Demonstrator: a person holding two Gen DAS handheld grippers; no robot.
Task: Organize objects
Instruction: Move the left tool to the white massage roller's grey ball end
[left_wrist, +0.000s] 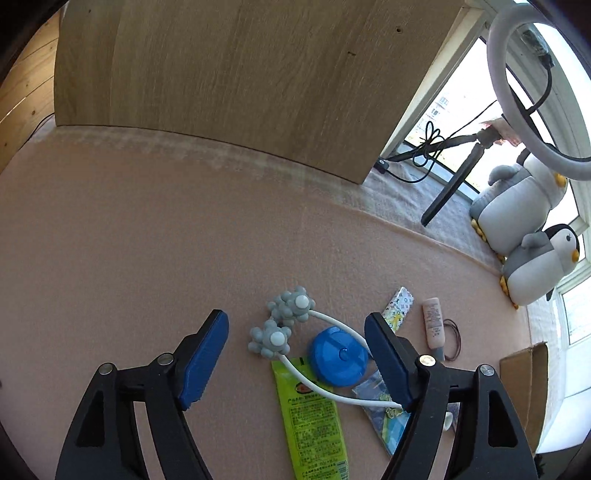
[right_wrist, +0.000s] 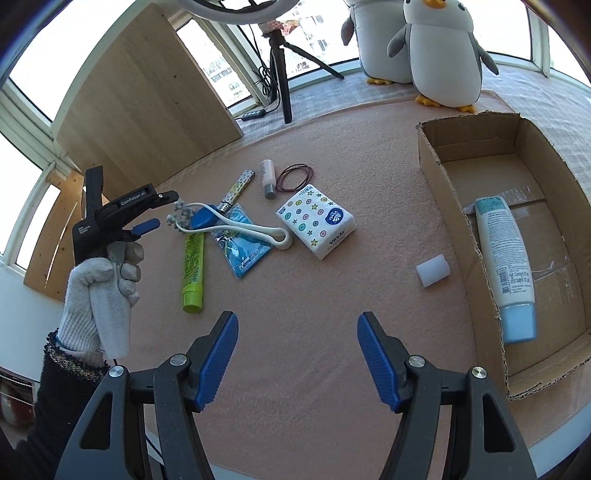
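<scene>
The left tongs (left_wrist: 295, 363) gape wide above the pink mat (left_wrist: 129, 240), holding nothing; the gray-knobbed massager (left_wrist: 284, 321), blue disc (left_wrist: 338, 356) and green tube (left_wrist: 314, 417) lie between the blue pads. The right tongs (right_wrist: 295, 356) are spread just as wide over bare mat, also empty. Only the right view shows the cardboard box (right_wrist: 461, 229) at 3 o'clock, with a lotion bottle (right_wrist: 504, 266) lying inside, plus the tissue pack (right_wrist: 317, 221) and a white block (right_wrist: 433, 275). At 9 o'clock there, a gloved hand (right_wrist: 99, 291) grips the left handle upright, the tool tipped toward the massager.
</scene>
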